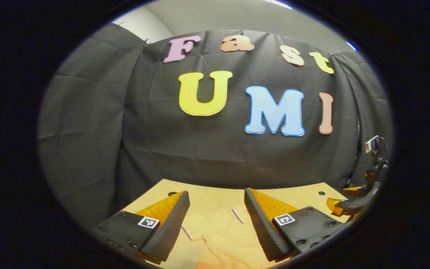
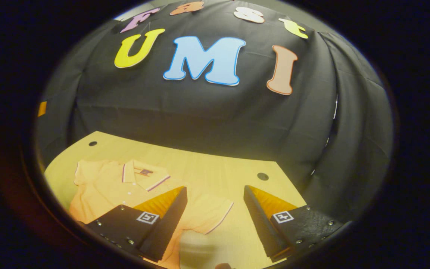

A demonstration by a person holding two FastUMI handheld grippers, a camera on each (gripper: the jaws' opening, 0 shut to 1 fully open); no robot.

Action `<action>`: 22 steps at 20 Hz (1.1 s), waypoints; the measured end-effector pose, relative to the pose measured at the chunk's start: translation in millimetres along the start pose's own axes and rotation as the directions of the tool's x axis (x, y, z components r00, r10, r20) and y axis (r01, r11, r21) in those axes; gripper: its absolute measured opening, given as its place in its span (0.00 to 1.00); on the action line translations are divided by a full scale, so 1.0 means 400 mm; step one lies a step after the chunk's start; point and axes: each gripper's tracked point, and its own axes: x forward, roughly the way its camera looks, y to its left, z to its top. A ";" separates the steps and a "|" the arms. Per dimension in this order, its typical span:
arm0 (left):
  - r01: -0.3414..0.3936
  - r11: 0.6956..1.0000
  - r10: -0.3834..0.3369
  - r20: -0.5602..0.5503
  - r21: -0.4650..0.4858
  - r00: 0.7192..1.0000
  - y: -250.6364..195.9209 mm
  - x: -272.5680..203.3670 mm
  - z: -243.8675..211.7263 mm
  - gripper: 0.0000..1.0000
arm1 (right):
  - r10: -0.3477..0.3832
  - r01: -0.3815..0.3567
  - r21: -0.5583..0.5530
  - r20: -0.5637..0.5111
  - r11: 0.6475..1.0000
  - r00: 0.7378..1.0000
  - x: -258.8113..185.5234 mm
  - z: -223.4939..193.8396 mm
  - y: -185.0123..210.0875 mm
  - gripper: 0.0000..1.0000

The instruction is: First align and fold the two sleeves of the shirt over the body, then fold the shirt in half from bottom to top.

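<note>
A peach polo shirt (image 2: 125,186) lies flat on the wooden table (image 2: 207,164), collar (image 2: 140,173) toward the far wall. Its right short sleeve (image 2: 211,213), edged with a dark stripe, spreads out on the table. My right gripper (image 2: 215,200) hovers open above that sleeve, and nothing sits between its fingers. In the left gripper view, my left gripper (image 1: 215,194) is open over part of the shirt (image 1: 218,235), with a striped edge showing between the fingers. The right gripper (image 1: 341,200) also appears there at the far right, above the table.
The black cloth wall closes the table's far side and both flanks. Small dark holes (image 2: 262,176) (image 2: 92,143) mark the table's far corners. Bare wood (image 2: 237,175) runs between the shirt and the wall.
</note>
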 end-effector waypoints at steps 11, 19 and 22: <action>-0.001 1.000 0.002 -0.032 0.024 0.999 -0.026 -0.055 -0.031 0.98 | -0.003 0.023 0.102 -0.194 0.995 0.981 0.210 -0.166 -0.062 0.95; -0.040 0.999 0.040 -0.067 0.004 0.997 -0.018 -0.113 -0.074 0.99 | 0.007 0.034 0.125 -0.313 0.992 0.950 0.309 -0.268 -0.075 0.94; -0.065 0.998 0.063 -0.077 -0.017 0.995 -0.002 -0.130 -0.087 0.99 | 0.027 0.027 0.155 -0.331 0.988 0.943 0.327 -0.281 -0.068 0.95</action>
